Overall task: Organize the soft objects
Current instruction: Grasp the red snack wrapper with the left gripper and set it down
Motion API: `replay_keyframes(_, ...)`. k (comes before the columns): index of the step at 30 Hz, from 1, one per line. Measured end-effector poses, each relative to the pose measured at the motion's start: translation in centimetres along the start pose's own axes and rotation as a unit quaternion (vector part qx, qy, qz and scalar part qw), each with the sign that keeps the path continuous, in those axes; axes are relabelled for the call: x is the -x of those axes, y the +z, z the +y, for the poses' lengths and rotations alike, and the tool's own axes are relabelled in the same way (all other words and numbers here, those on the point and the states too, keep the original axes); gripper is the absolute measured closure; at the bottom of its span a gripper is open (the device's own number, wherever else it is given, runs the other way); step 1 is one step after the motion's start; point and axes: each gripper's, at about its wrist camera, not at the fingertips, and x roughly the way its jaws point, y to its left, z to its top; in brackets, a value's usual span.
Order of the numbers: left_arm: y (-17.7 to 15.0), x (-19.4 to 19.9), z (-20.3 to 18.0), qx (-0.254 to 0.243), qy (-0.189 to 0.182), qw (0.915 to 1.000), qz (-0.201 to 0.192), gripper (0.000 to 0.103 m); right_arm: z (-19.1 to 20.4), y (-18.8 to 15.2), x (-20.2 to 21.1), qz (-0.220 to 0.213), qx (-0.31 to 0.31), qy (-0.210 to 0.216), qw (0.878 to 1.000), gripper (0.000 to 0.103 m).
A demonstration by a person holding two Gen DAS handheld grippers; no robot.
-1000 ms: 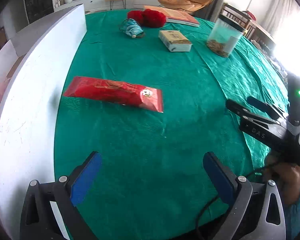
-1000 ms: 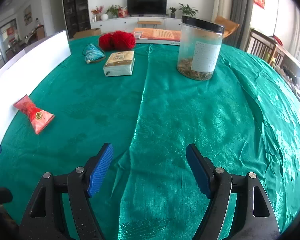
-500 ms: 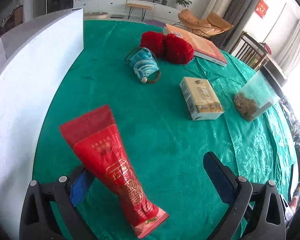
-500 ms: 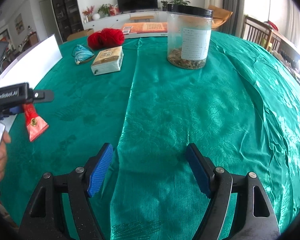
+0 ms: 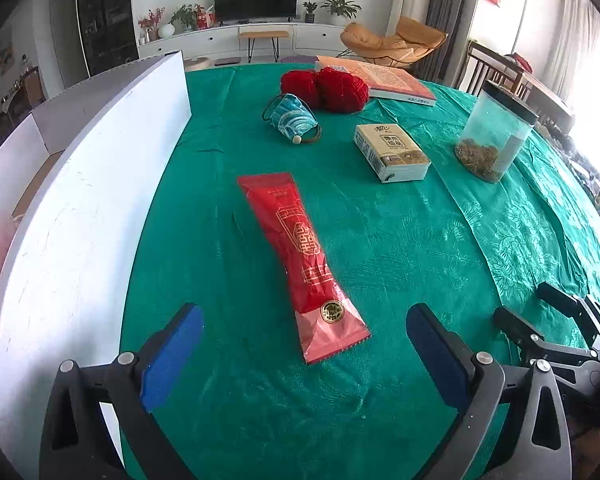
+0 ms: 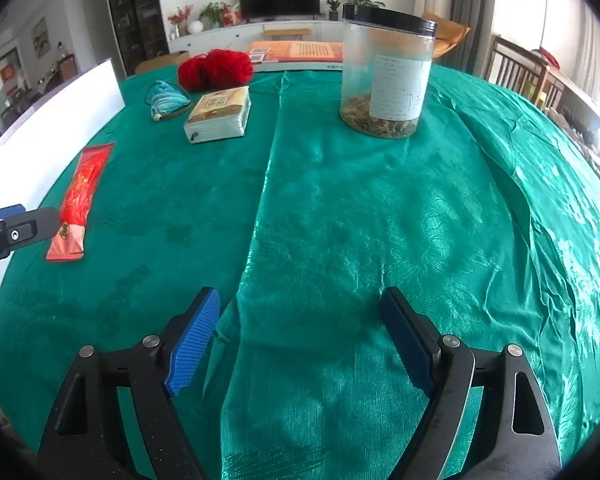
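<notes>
Orange-cover book point(image 6: 296, 55) partly hidden behind red yarn balls point(image 6: 216, 69) & clear plastic jar point(image 6: 386, 76); label text too small.

Red packets: 1 point(image 5: 300, 256) | balls of red yarn: 2 point(image 5: 325, 89) | blue pouches: 1 point(image 5: 294, 122) | tissue packs: 1 point(image 5: 392, 153) | clear jars with black lids: 1 point(image 5: 494, 132) | books: 1 point(image 5: 384, 79) | white boards: 1 point(image 5: 80, 200) | grippers: 2, left point(image 5: 300, 354), right point(image 6: 300, 338)
</notes>
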Motion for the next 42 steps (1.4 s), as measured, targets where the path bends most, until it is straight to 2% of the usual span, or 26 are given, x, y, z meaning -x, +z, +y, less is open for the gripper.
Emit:
replay_keyframes(6,-1.1,-1.8,0.5,0.018,0.004,0.9997,0.018,0.002,0.0,0.0,0.0,0.001,0.002,0.0,1.0,0.017)
replay_keyframes(8,-1.4,-2.4,0.6,0.015,0.011,0.9995,0.027,0.002,0.0,0.0,0.0,0.001,0.002,0.0,1.0,0.017)
replay_keyframes(12,-1.7,-2.9,0.5,-0.007,0.037,0.9992,0.016,0.001,0.0,0.0,0.0,0.001,0.002,0.0,1.0,0.017)
replay_keyframes(16,-1.9,-2.9,0.8,-0.012,0.032,0.9994,-0.005,0.0,0.0,0.0,0.0,0.001,0.002,0.0,1.0,0.016)
replay_keyframes(34,-1.6,-3.0,0.7,-0.013,0.031,0.9994,-0.005,0.0,0.0,0.0,0.0,0.001,0.002,0.0,1.0,0.016)
replay_keyframes(37,-1.3,-3.1,0.9,-0.021,0.023,0.9994,0.01,0.0,0.0,0.0,0.0,0.001,0.002,0.0,1.0,0.016)
replay_keyframes(39,-0.9,-3.1,1.6,-0.003,0.027,0.9992,0.028,0.0,0.0,0.0,-0.1,0.001,0.002,0.0,1.0,0.016)
replay_keyframes(42,-0.6,-2.7,2.8,0.04,0.001,0.9989,0.023,0.0,0.0,0.0,-0.1,0.001,0.003,0.0,1.0,0.015)
